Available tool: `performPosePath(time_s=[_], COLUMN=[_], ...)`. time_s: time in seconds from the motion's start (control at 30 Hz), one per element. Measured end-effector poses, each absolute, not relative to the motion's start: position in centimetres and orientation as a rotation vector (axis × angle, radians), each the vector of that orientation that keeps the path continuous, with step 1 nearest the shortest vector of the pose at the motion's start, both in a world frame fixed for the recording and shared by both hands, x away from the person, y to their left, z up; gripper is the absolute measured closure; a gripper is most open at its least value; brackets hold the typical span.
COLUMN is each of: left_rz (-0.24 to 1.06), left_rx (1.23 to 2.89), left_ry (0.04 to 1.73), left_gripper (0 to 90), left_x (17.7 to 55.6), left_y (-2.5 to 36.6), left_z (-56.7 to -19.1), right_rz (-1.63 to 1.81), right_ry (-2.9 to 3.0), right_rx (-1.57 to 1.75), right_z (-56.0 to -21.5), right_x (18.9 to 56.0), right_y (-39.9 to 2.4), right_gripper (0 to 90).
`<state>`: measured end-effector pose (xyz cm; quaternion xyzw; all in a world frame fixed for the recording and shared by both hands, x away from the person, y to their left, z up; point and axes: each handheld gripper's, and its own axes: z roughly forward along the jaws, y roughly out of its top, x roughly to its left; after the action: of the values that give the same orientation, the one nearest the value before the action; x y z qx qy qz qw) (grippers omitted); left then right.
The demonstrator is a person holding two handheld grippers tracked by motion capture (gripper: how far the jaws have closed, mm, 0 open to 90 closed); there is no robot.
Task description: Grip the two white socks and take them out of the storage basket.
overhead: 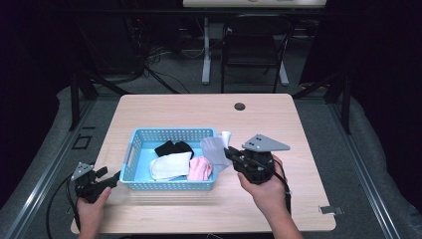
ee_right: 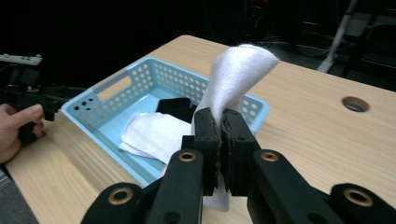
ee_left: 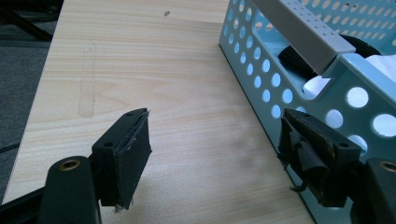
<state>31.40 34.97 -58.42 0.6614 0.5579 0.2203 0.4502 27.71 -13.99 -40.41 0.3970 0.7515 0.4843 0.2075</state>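
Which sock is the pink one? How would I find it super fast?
Look for the light blue basket in the middle of the wooden table. The pink sock lies inside at the near right corner, beside a folded white sock and in front of a black one. It is the only pink thing there.

Cut off at 3 o'clock in the left gripper view: blue basket (ee_left: 299, 79) – far wall and most of the contents out of frame. Half hidden behind its handle bar, a dark item (ee_left: 292, 58), too little showing to name. In the right gripper view, lower end of the white sock (ee_right: 236, 74) lost behind the pressed-together jaws of the right gripper (ee_right: 219, 140). At 9 o'clock there, hand (ee_right: 16, 126) cropped by the edge – left gripper (ee_right: 28, 95) dim against the dark. In the high view, pink cloth (overhead: 200, 169) too small to identify.
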Motion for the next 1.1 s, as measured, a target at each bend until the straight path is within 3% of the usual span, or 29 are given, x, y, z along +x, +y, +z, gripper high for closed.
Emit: performPosePath(time_s=[0.3,0.67,1.1], left_rz=[0.545,0.546,0.542], left_rx=[1.639,1.639,1.651], left_ry=[1.381,1.381,1.383], left_gripper=[25.0,25.0,25.0], left_x=[31.4,31.4,31.4], left_y=[34.9,34.9,34.9], left_z=[-58.4,-58.4,-58.4], right_rz=[1.308,1.231,1.144], right_ry=[2.037,2.099,2.060], right_rx=[1.187,1.266,1.494], right_z=[-42.2,-45.6,-50.1], right_x=[26.3,25.9,27.6], right_y=[-17.0,-17.5,-21.0], right_gripper=[86.0,86.0,85.7])
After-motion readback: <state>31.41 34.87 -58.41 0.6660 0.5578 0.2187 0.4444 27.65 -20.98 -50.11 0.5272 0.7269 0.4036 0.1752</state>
